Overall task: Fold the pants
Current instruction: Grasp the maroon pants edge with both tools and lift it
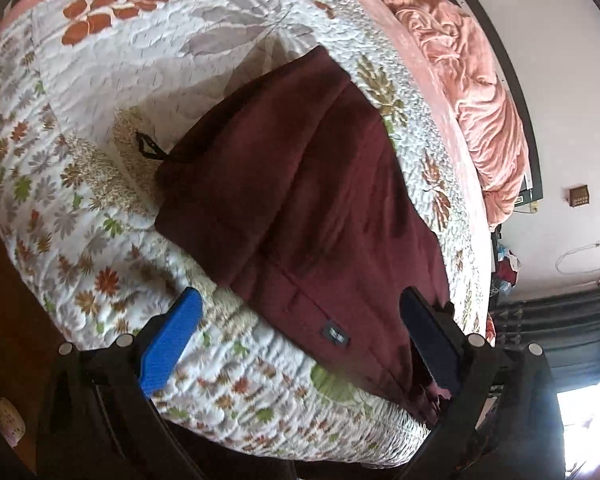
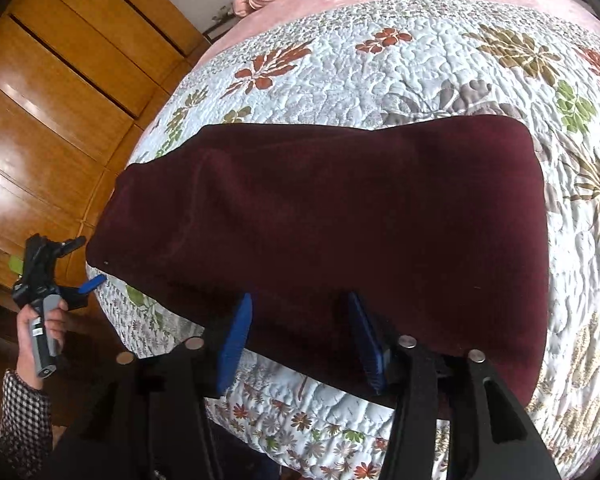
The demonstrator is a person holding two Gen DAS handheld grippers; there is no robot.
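Maroon pants (image 2: 324,216) folded on the floral quilt (image 2: 420,60), near edge between blue pads of the right gripper (image 2: 296,320); half-open, pressing nothing. Left gripper (image 1: 300,308) wide apart over the pants' edge, empty. Pants' end hidden behind its right finger (image 1: 428,336); small label unreadable.

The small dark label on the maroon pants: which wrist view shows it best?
The left wrist view. The label sits on the pants close to the camera, between the open claw fingers. In the right wrist view the pants fill the frame, but no label can be made out.
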